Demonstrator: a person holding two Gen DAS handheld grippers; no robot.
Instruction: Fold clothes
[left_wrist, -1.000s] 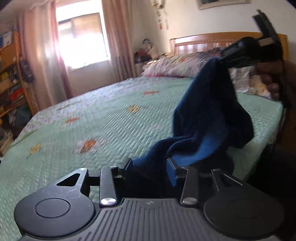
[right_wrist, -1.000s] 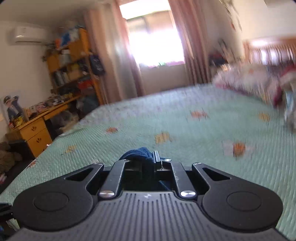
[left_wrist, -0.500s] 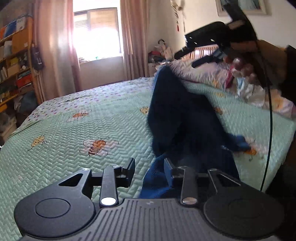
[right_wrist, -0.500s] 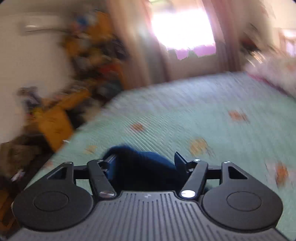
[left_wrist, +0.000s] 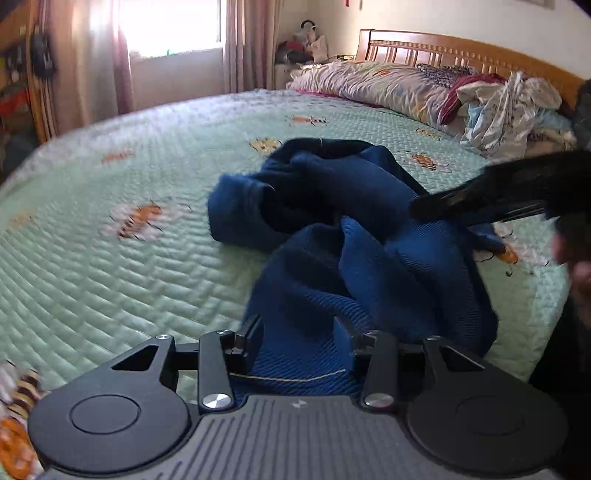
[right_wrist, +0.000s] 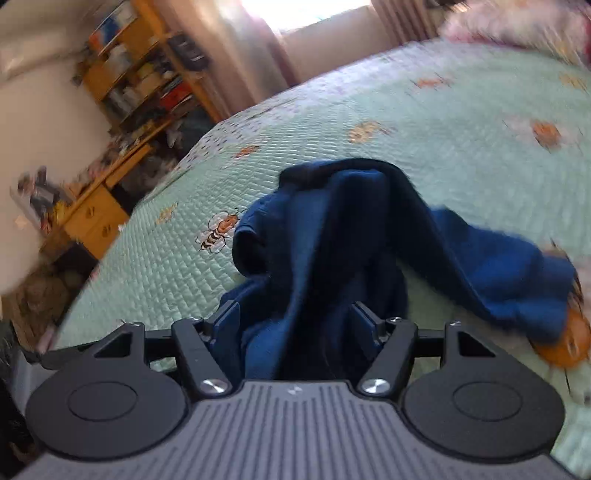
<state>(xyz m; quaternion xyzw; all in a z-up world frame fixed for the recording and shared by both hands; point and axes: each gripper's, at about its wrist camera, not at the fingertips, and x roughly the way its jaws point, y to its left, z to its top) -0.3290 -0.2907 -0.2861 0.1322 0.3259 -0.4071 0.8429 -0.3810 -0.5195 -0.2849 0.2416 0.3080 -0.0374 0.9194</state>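
A dark blue knit sweater lies in a crumpled heap on the green quilted bedspread. My left gripper is low over its near hem; its jaws are opening, and the cloth lies slack between them. In the right wrist view the sweater rises in a fold straight ahead. My right gripper stands wide apart around that fold, with gaps beside the pads. The right gripper also shows blurred at the right of the left wrist view, over the sweater's far side, with a person's hand behind it.
Pillows and a pile of other clothes lie along the wooden headboard. A curtained window is beyond the bed. A yellow shelf and a chest of drawers stand past the bed's left side.
The right gripper held the sweater high, shut on it. It has opened and come down, and the sweater has dropped into a heap. The left gripper has sunk closer to the bed.
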